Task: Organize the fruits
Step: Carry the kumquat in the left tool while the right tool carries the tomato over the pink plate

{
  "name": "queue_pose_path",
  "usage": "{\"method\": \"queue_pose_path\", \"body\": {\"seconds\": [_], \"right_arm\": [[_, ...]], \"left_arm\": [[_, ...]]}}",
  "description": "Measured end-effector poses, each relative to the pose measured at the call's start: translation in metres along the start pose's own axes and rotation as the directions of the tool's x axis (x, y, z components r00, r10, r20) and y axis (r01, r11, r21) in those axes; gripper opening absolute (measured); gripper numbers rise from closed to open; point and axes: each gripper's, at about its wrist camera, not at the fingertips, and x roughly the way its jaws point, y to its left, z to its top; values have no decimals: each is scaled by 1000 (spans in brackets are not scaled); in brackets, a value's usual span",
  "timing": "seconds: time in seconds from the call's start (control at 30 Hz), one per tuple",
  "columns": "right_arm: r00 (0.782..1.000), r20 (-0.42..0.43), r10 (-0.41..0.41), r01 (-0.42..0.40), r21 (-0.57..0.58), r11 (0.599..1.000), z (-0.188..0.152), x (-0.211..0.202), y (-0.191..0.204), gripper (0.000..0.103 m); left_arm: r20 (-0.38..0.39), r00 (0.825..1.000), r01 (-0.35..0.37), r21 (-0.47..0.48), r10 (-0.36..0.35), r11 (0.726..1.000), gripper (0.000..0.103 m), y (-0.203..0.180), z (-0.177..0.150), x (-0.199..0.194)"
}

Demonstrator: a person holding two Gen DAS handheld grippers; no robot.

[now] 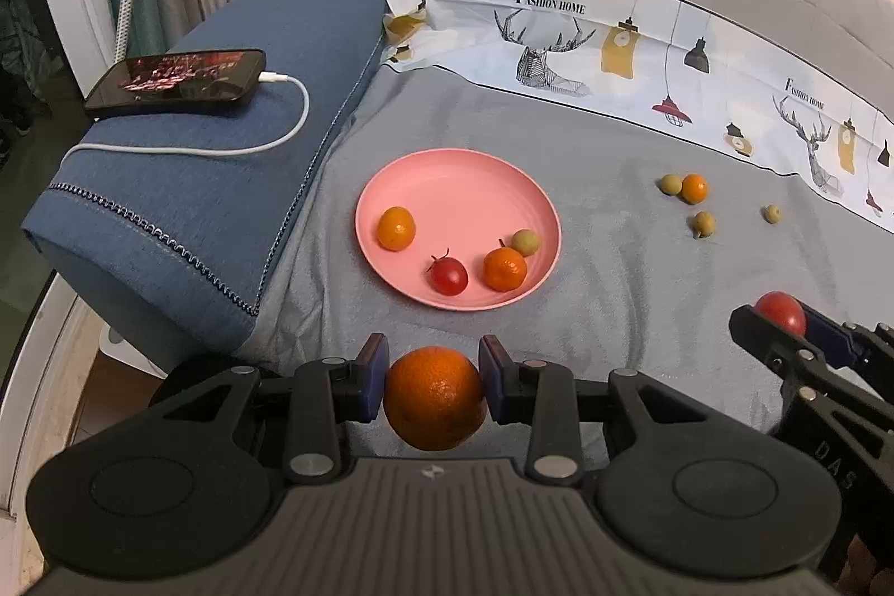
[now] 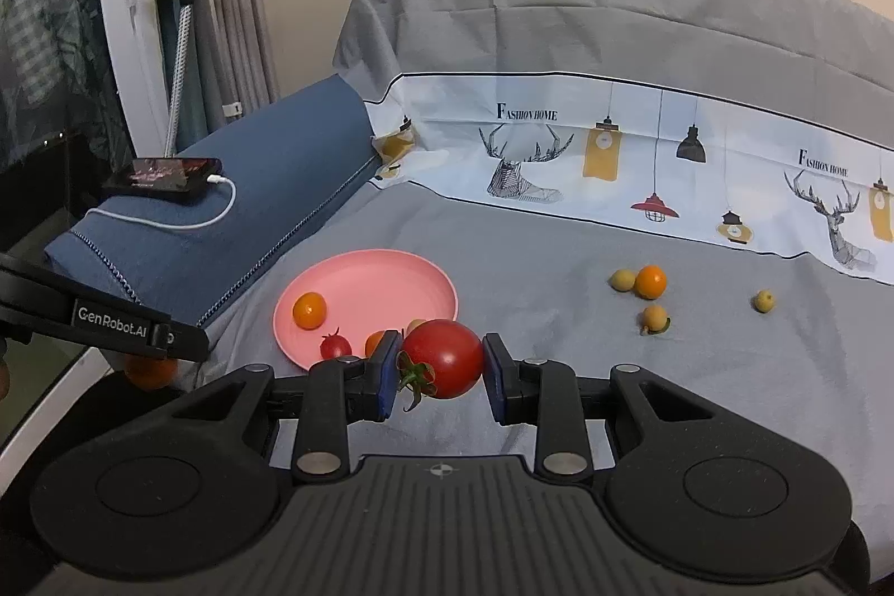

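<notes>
A pink plate [image 1: 447, 182] lies on the grey sheet and holds two small oranges, a cherry tomato [image 1: 448, 276] and a pale green fruit [image 1: 526, 242]. My left gripper [image 1: 434, 381] is shut on a big orange [image 1: 434, 397], held just in front of the plate's near rim. My right gripper [image 2: 441, 370] is shut on a red tomato [image 2: 444, 358] with a green stem, right of the plate [image 2: 380, 283]; it also shows in the left wrist view [image 1: 782, 316]. Loose on the sheet to the right lie a small orange [image 1: 694, 188] and three yellow-green fruits [image 1: 703, 223].
A blue folded blanket [image 1: 240, 182] lies left of the plate with a phone [image 1: 179, 82] and white charging cable on it. A printed white cloth [image 1: 642, 54] runs along the back. The bed's left edge drops off beside the blanket.
</notes>
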Motion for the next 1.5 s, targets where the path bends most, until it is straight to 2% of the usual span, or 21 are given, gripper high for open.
{"method": "queue_pose_path", "body": {"seconds": [0.47, 0.73, 0.97, 1.5], "right_arm": [[998, -51, -26, 25, -34, 999, 2, 19, 7, 32], [997, -77, -17, 14, -37, 999, 10, 44, 10, 32], [995, -100, 4, -8, -41, 999, 19, 79, 17, 32], [983, -179, 31, -38, -39, 998, 28, 172, 22, 32]], "left_arm": [[-24, 1000, 10, -21, -10, 1000, 39, 7, 10, 23], [-42, 999, -1, -20, 0, 1000, 39, 12, 31, 46], [-45, 999, -8, -16, 7, 1000, 39, 14, 51, 67], [-131, 990, -45, 1, 44, 999, 39, 17, 84, 150]]}}
